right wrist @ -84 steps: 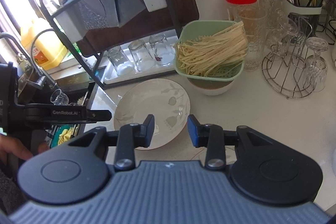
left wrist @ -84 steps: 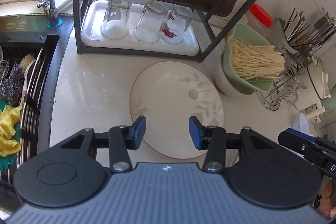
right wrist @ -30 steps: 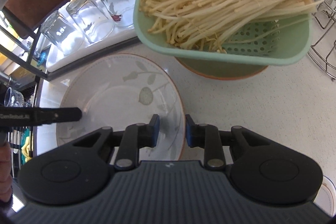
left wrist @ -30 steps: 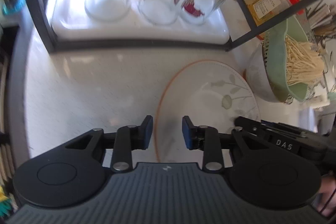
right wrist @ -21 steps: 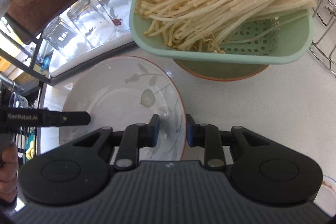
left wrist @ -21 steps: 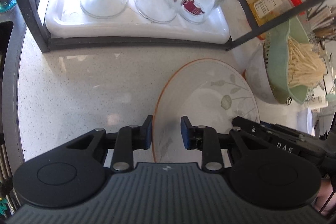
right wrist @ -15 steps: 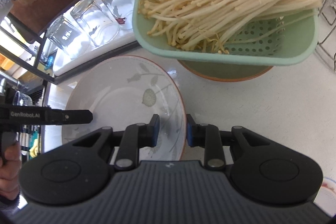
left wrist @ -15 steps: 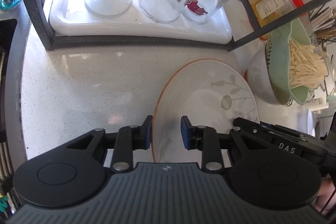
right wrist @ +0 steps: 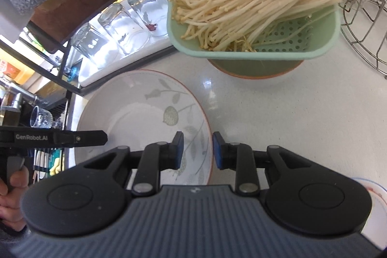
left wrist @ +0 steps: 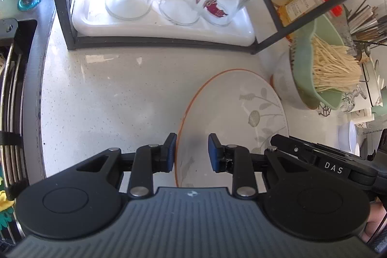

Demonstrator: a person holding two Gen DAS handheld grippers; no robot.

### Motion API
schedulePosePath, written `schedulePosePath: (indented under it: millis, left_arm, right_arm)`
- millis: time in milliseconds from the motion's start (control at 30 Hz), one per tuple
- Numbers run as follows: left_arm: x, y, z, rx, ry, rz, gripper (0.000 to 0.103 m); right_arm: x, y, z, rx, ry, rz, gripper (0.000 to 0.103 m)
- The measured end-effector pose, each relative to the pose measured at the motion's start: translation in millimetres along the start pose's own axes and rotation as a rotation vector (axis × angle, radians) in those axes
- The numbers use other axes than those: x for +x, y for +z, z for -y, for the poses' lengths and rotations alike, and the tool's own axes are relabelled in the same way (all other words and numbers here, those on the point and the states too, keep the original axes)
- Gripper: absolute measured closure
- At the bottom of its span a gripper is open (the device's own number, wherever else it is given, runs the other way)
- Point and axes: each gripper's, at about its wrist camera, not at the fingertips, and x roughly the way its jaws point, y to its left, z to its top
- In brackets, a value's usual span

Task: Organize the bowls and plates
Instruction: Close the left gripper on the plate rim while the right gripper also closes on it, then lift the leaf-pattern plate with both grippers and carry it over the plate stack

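A white plate [left wrist: 232, 113] with a leaf pattern and an orange rim is held over the speckled counter from both sides. In the left wrist view, my left gripper [left wrist: 192, 151] is shut on the plate's left rim, which runs between the blue pads. My right gripper [right wrist: 197, 149] is shut on the plate's [right wrist: 135, 117] right rim. Each gripper shows in the other's view: the right gripper [left wrist: 314, 156] and the left gripper [right wrist: 72, 137]. A white bowl [right wrist: 254, 69] with an orange rim stands behind the plate, under a green colander [right wrist: 278, 53] of enoki mushrooms.
A black rack [left wrist: 157, 42] at the back holds a white tray [left wrist: 164, 28] with three upturned glasses. The sink [left wrist: 14, 93] with a dish rack lies on the left. A wire glass stand [right wrist: 362, 40] is on the right, and a small plate [right wrist: 377, 204] at the lower right.
Earlier both grippers hung open above the plate; they have since shut on its opposite rims. Over the last second both have risen slightly, carrying the plate with them.
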Motion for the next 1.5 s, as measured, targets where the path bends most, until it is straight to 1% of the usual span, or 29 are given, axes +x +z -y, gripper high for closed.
schedulePosePath:
  millis: [133,233,300,500,600,767,967,1033,1233,1333,1400,1500]
  left_arm:
    - [-9.7,-5.0,7.3,-0.002,-0.016,0.008,0.071]
    - [-14.9,-9.1,16.8,0.016,-0.023,0.012,0.071]
    - [-16.5,-11.6,22.7,0.018,-0.030,0.011,0.071]
    - [-20.6,-18.8,43.3,0.047,-0.053,-0.008,0.071]
    - [-24.7,-19.5,59.8,0.094,-0.062,-0.012,0.071]
    - [-23.6,-23.8,83.2,0.134,-0.090,-0.022,0.071]
    - [-16.3,-42.2,107.4,0.163,-0.118,-0.060,0.071]
    - [-12.4,-50.0,112.9,0.165,-0.123,-0.077,0.071]
    - [-3.5,-66.6,129.7,0.183,-0.127,-0.096,0.071]
    - [1.3,-71.8,135.8,0.196,-0.118,-0.101,0.071]
    - [3.0,-75.1,141.2,0.223,-0.104,-0.105,0.071]
    - [4.6,-78.0,145.1,0.231,-0.096,-0.106,0.071]
  right_arm:
    - [-10.4,-5.2,3.9,0.016,0.017,0.010,0.074]
    - [-19.9,-9.0,8.3,0.032,0.025,0.014,0.074]
    - [-27.9,-12.5,10.6,0.031,0.023,0.004,0.074]
    - [-58.0,-28.9,27.7,0.093,0.051,0.026,0.074]
    - [-72.9,-36.3,34.0,0.116,0.042,0.046,0.074]
    - [-95.1,-42.7,45.3,0.130,0.029,0.080,0.074]
    - [-114.8,-51.7,67.3,0.157,0.004,0.100,0.074]
    - [-120.1,-55.4,74.8,0.156,-0.001,0.096,0.074]
    - [-128.5,-70.7,98.9,0.171,0.022,0.049,0.074]
    - [-129.5,-79.1,105.2,0.180,0.018,0.041,0.074]
    - [-127.6,-83.4,109.2,0.183,0.020,0.037,0.074]
    - [-121.5,-90.1,118.0,0.194,0.041,0.017,0.074]
